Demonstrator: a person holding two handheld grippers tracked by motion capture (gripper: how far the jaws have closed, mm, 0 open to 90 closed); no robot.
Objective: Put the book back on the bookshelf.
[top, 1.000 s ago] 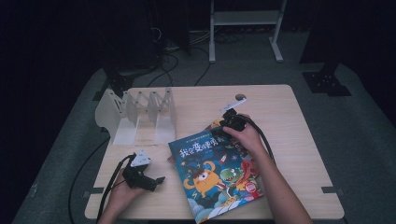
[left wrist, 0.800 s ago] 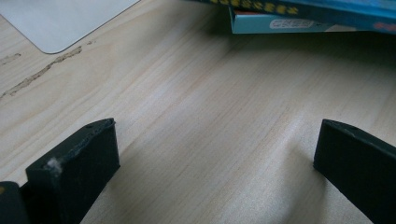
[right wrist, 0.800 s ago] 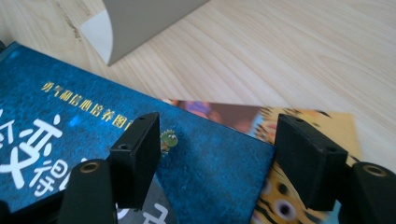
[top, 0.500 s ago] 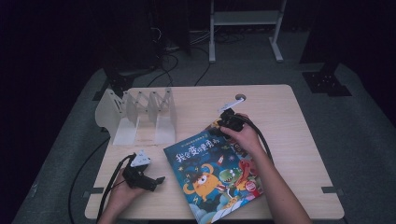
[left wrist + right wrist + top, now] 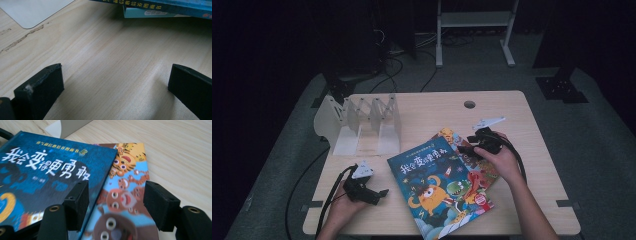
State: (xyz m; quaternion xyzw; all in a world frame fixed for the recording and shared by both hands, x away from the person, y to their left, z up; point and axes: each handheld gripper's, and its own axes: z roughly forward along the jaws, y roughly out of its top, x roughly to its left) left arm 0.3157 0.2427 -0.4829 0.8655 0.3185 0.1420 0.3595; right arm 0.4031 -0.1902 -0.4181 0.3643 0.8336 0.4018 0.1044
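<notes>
I am seeing the white book rack (image 5: 362, 125) standing with bare slots while two picture books, the dark blue book (image 5: 437, 187) overlapping the tiger book (image 5: 125, 195), are lying mid-table, my right gripper (image 5: 469, 147) hovering spread and just narrowing over them, my left gripper (image 5: 379, 194) resting spread beside them.

Both grippers are black, each topped by a pale grey three-cornered plate: the left gripper (image 5: 379, 194), trailing a black cable, and the right gripper (image 5: 464, 148). Blocky black jaws carry small brass-ringed screw holes. Forearms are bare, sleeveless.
</notes>
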